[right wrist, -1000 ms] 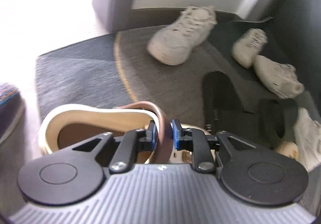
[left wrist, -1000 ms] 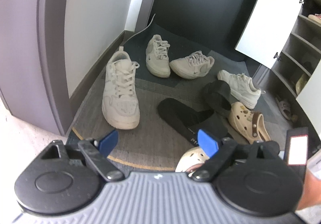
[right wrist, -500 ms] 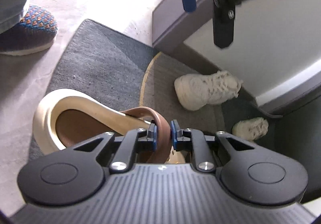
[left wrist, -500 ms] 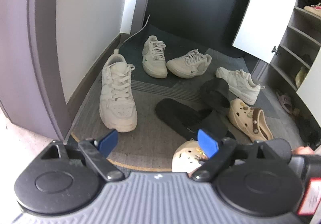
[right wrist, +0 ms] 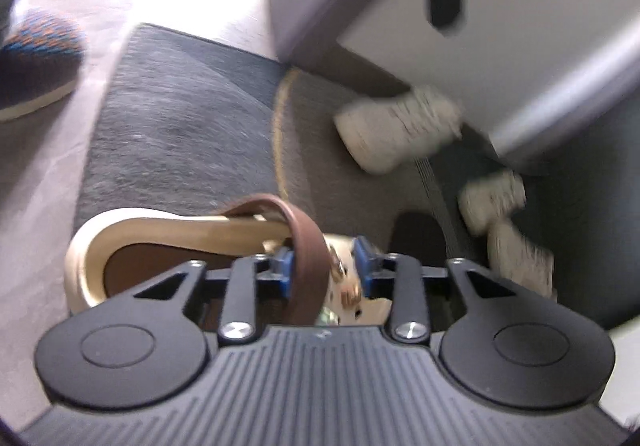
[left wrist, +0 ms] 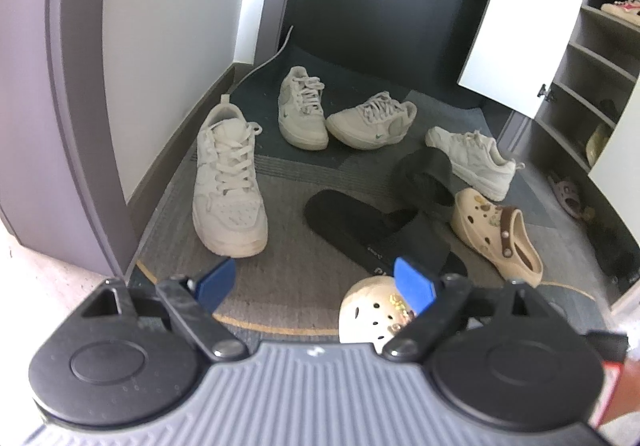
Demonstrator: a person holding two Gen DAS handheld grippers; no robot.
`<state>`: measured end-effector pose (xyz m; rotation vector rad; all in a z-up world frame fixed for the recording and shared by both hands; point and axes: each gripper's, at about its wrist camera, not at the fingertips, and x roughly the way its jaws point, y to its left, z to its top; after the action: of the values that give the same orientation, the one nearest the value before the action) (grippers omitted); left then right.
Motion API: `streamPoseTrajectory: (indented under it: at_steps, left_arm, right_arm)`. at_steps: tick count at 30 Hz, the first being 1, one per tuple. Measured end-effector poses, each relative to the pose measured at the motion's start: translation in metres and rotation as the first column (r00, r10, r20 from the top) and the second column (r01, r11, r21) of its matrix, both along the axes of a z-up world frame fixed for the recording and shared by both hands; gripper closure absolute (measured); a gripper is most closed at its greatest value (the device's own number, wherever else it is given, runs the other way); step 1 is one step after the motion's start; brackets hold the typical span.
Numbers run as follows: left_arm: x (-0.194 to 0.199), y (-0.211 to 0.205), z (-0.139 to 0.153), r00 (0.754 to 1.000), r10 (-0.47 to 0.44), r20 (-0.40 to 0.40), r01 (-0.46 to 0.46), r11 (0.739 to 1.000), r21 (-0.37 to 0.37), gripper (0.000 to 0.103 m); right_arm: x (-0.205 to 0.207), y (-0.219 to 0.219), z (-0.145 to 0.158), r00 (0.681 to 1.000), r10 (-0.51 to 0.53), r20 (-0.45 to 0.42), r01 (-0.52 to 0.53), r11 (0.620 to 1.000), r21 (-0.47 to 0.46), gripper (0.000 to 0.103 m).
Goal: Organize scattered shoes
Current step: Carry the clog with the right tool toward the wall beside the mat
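Right gripper (right wrist: 323, 266): my jaws have just been opening; the brown heel strap (right wrist: 302, 246) of the cream perforated foam clog (right wrist: 120, 234) lies between the blue pads, against the left one and clear of the right.
Clog position: low on the grey doormat (right wrist: 172, 118), close under my fingers.
Left gripper (left wrist: 316, 282): my jaws stand wide apart, nothing between them.
Matching clog (left wrist: 496, 230): further right on the mat, just beside two black slide sandals (left wrist: 372, 222).
White lace-up sneakers (left wrist: 228, 182): four, scattered beyond.
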<state>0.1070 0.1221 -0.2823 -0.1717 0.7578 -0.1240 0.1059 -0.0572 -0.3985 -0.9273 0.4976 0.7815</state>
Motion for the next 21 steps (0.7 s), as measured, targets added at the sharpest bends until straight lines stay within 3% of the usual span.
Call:
streamPoseTrajectory:
  at_steps: [4, 8, 17, 21]
  left_arm:
    - [0.003, -0.002, -0.002, 1.000, 0.004, -0.016, -0.004, 1.000, 0.009, 0.015]
    - [0.000, -0.003, -0.004, 1.000, 0.003, -0.022, -0.002, 1.000, 0.009, 0.015]
    - [-0.002, 0.000, -0.006, 0.999, 0.022, -0.027, -0.022, 1.000, 0.002, 0.015]
    - [-0.002, -0.002, -0.006, 1.000, 0.012, -0.023, -0.012, 1.000, 0.009, 0.015]
  right_arm:
    - [0.008, -0.003, -0.014, 0.998, -0.062, -0.031, 0.062, 0.998, -0.012, 0.065]
    - [0.027, -0.007, -0.021, 0.978, -0.157, -0.136, 0.166, 0.984, 0.061, 0.068]
    - [0.010, -0.011, -0.016, 0.998, -0.068, 0.003, 0.067, 0.990, 0.125, 0.084]
    - [0.010, -0.009, -0.010, 0.999, -0.050, 0.007, 0.048, 0.988, 0.145, 0.091]
